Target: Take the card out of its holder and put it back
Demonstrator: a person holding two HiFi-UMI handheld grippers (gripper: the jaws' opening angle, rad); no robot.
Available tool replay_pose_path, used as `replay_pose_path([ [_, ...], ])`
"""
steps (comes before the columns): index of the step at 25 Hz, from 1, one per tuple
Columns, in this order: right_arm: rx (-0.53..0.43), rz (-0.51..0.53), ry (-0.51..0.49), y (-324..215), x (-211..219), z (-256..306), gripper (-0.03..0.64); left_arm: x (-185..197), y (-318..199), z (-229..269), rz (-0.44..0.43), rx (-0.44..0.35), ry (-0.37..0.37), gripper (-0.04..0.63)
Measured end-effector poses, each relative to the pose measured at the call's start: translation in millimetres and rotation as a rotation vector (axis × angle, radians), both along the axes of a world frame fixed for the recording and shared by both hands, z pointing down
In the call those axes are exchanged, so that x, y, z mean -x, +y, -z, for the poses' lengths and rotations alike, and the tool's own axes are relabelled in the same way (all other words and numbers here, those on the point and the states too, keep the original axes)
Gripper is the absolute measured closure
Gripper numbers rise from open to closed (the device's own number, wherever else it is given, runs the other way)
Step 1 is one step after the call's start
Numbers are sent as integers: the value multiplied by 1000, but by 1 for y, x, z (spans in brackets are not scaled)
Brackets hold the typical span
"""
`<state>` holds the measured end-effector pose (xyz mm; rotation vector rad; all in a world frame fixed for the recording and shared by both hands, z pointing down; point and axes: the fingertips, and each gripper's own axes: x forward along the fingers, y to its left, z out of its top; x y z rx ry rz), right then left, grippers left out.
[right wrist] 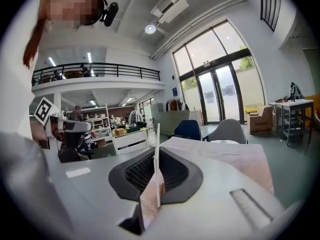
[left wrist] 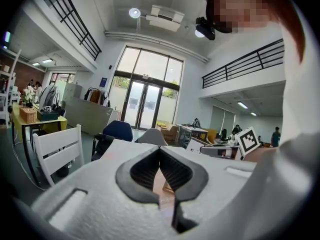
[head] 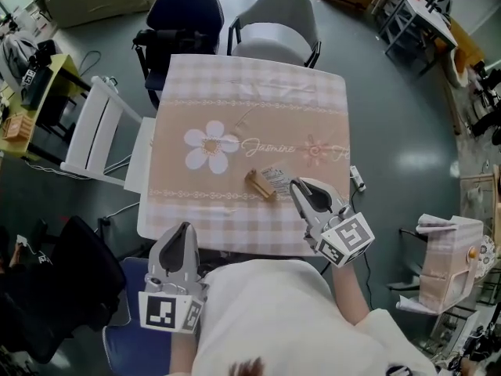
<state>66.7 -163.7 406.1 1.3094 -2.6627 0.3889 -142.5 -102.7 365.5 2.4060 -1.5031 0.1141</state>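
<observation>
Pinching the card [head: 275, 180] just right of the wooden holder [head: 260, 185] with the right gripper [head: 297, 186]. The left gripper [head: 185, 229] is pressed together on nothing, well short of the holder at the table [head: 235, 92] near edge.
Risk: the grip looks to be on a thin edge only, so the card could twist or slip if it meets the holder at an angle. The small holder would likely slide on the cloth if bumped, since nothing steadies it. The right gripper view shows the card [right wrist: 157, 154] edge-on and upright between the pads, which confirms the pinch. The head view can't confirm that, but only it shows the holder and the card's printed face beside it. Whether card and holder touch is unclear.
</observation>
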Motion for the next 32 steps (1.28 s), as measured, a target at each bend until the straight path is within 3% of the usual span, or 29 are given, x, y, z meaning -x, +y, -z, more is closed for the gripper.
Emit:
replay_pose_path([
  [16, 60, 91, 63, -24, 11, -49, 598, 5, -10, -5, 42, 9, -3, 594],
  [32, 97, 105, 82, -30, 16, -64, 598, 10, -13, -5, 52, 15, -5, 594],
])
